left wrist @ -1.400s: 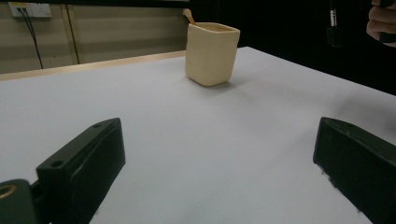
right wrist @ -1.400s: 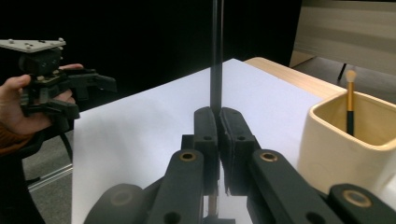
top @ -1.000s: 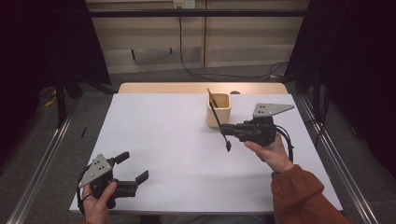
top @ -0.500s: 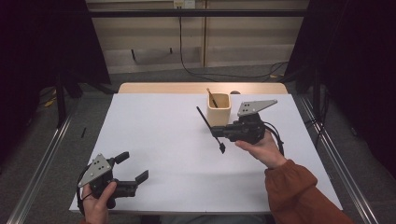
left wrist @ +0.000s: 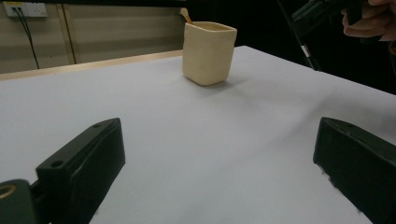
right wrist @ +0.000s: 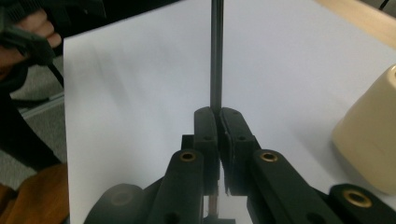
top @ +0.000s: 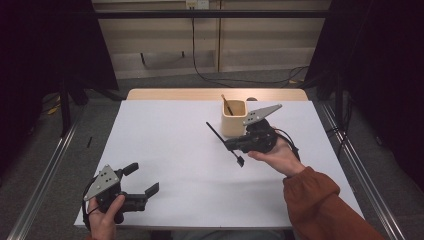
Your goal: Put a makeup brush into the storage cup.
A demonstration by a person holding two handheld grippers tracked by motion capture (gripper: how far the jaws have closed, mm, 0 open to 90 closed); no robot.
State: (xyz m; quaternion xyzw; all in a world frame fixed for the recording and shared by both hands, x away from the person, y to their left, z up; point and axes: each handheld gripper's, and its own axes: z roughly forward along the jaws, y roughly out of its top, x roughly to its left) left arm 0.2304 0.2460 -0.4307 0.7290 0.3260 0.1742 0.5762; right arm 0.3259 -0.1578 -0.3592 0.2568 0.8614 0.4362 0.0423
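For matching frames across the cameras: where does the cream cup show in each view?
High view: cream cup stands at the far centre-right of the white sheet, just left of the right gripper.
Left gripper view: upper centre, beyond the open jaws.
Right gripper view: right edge.
Shared landmark: the white sheet.

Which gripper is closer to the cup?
The right one. The right gripper sits just beside the cup, on its near side, jaws shut on a thin black stick. The left gripper is far off, at the table's near left corner.
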